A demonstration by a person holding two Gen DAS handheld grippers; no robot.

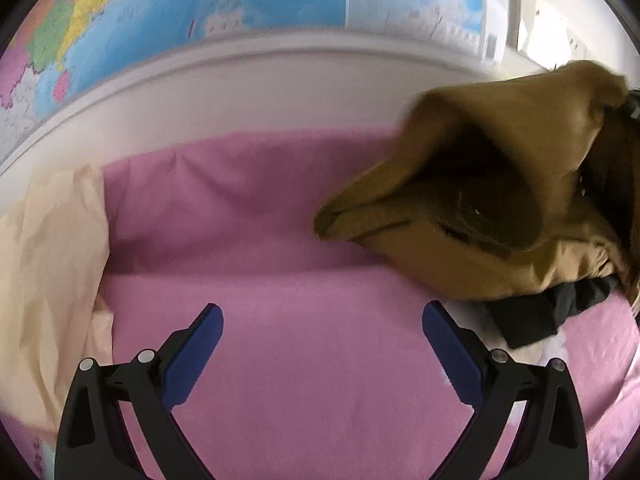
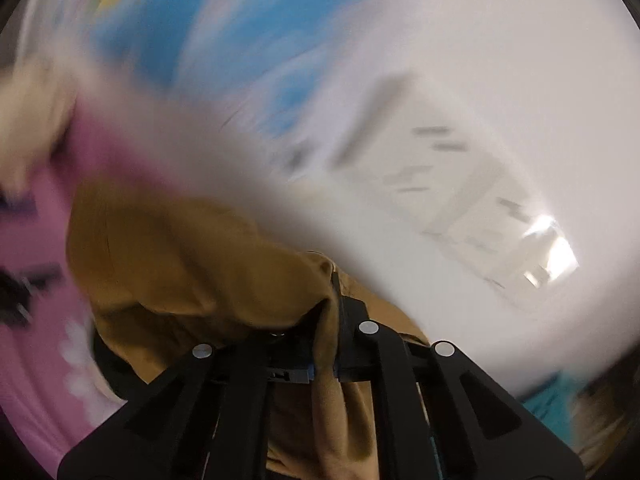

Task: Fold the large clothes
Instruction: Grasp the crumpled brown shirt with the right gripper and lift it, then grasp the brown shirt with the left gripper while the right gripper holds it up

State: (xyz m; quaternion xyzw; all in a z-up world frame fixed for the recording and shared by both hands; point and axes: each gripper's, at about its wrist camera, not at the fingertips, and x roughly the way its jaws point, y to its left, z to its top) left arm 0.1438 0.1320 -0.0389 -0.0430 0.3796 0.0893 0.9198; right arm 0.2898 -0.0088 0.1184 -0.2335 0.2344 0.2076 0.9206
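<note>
Mustard-brown garment [image 1: 500, 184], a large jacket-like piece, hangs bunched at the right side of the left wrist view, its upper part lifted off the bed and its lower folds resting on the pink sheet [image 1: 304, 360]. Nearest the lens there, the left gripper [image 1: 322, 336] hovers over bare sheet with its blue-padded jaws spread wide and nothing between them. Just beside its right finger, a dark cloth [image 1: 560, 308] pokes out from under the brown fabric, next to a white patch on the sheet. In the right wrist view, heavily blurred, the right gripper [image 2: 326, 360] has its jaws pressed together on a fold of the same garment [image 2: 192, 264], which drapes away to the left over the pink surface [image 2: 36, 320].

Farther off, a cream pillow or quilt [image 1: 52, 264] lies along the left edge of the bed. The sheet rises in a soft ridge toward the back, where it meets a pale wall ledge [image 1: 240, 92]. Above that ledge a large coloured map [image 1: 168, 4] covers the wall, with sea in blue and lands in pink, yellow and green. To the right the wall is plain white, with a bright glare patch [image 2: 552, 252].
</note>
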